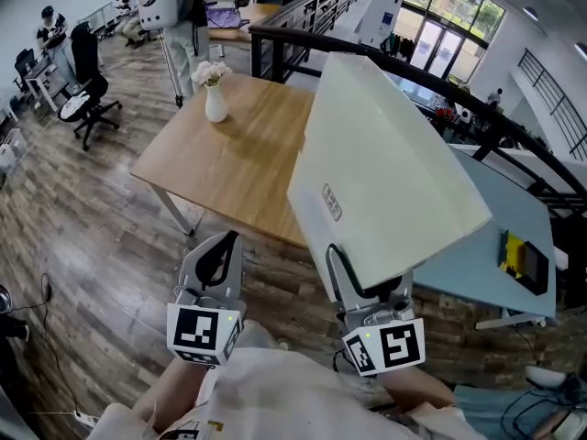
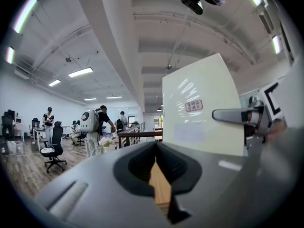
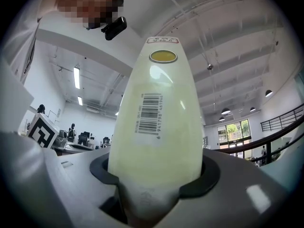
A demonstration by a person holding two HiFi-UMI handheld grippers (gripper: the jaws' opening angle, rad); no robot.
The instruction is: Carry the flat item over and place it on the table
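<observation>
The flat item is a large cream-white board (image 1: 385, 181) with a small label on its face. It hangs tilted in the air over the right end of the wooden table (image 1: 229, 163). My right gripper (image 1: 362, 282) is shut on the board's near lower edge. In the right gripper view the board (image 3: 156, 113) stands up between the jaws, with a barcode and a yellow sticker showing. My left gripper (image 1: 218, 257) is beside it on the left, shut and holding nothing. In the left gripper view the board (image 2: 199, 108) rises at the right, and wood shows through the slit between the jaws.
A white vase of flowers (image 1: 213, 90) stands at the wooden table's far left corner. A pale blue table (image 1: 514, 236) on the right carries a yellow-and-black device (image 1: 523, 257). A black railing (image 1: 431, 81) runs behind both tables. An office chair (image 1: 87, 90) and people are far left.
</observation>
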